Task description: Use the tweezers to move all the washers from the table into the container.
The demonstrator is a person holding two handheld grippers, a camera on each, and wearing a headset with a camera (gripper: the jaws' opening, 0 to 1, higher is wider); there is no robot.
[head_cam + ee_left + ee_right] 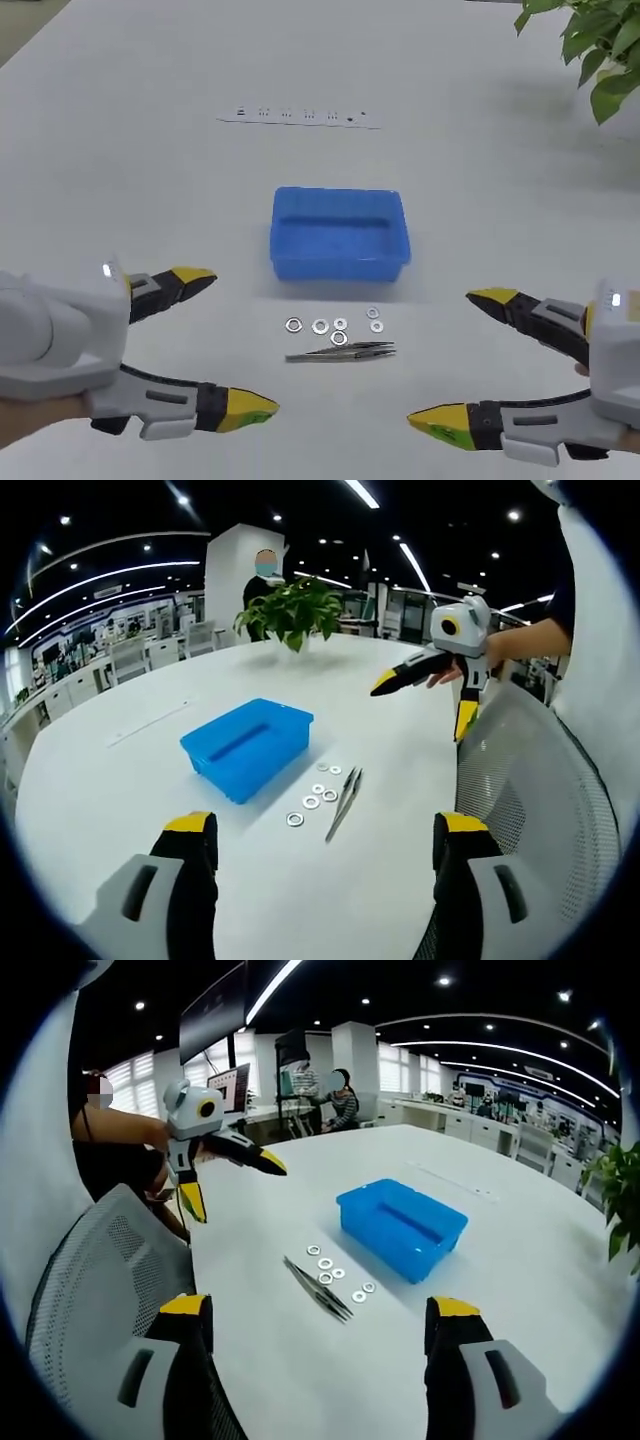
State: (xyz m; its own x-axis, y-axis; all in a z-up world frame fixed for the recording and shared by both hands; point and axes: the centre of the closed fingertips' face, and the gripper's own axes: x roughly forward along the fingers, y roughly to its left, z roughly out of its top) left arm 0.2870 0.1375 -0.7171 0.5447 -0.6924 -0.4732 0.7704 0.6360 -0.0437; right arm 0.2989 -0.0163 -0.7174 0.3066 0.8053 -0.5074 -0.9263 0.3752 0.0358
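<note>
Several small metal washers [335, 325] lie on the white table in front of a blue container [339, 232], which looks empty. Metal tweezers [341, 351] lie just on the near side of the washers. My left gripper [230, 342] hovers open at the lower left, well apart from the tweezers. At the lower right my right gripper [462, 357] is open too, with nothing between its fingers. In the left gripper view the washers [318, 789], tweezers [343, 803] and container [246, 746] lie ahead; the right gripper view shows the washers [334, 1269], tweezers [318, 1289] and container [402, 1226].
A flat white strip with dark marks [300, 117] lies beyond the container. A green plant [590, 45] stands at the far right. A mesh chair back [520, 790] is close behind the grippers. People sit in the background.
</note>
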